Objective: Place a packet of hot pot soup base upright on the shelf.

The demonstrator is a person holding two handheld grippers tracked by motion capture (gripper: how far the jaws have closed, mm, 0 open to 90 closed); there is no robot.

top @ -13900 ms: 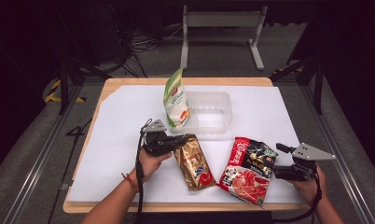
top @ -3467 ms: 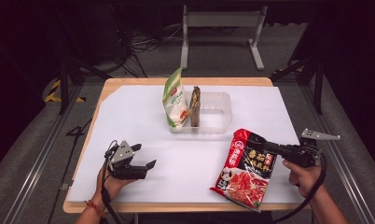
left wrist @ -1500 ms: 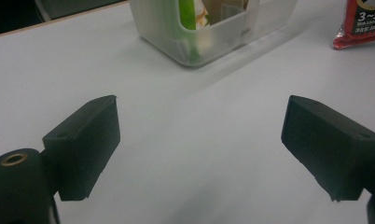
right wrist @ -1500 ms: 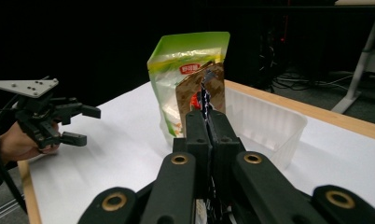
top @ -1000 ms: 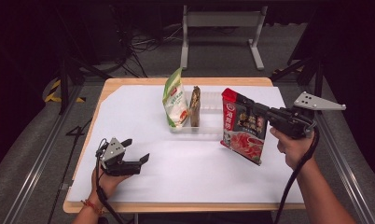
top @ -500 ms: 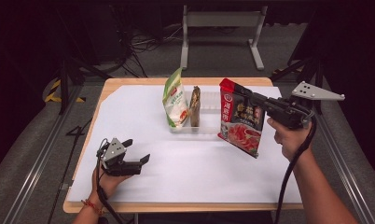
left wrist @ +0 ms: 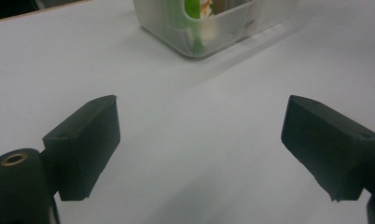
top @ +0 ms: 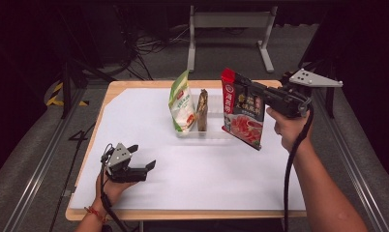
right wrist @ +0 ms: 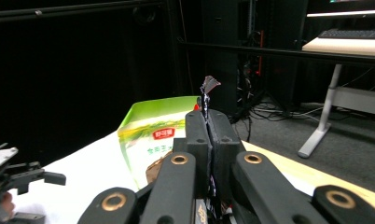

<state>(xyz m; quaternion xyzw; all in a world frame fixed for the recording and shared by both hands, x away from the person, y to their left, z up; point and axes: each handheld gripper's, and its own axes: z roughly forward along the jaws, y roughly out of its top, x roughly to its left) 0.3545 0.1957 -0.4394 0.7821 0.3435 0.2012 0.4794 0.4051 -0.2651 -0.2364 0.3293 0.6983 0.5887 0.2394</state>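
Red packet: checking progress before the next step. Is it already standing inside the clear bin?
No, the red packet hangs above the table, clamped in the right hand-held gripper.

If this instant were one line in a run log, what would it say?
right hand-held gripper: shut on red packet, held above clear bin | left hand-held gripper: open, empty | bin: green packet, brown packet

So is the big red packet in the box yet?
Out. The red packet hangs above the clear plastic box, pinched by the right gripper.

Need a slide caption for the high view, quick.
Right hand-held gripper carries red pouch over clear bin.
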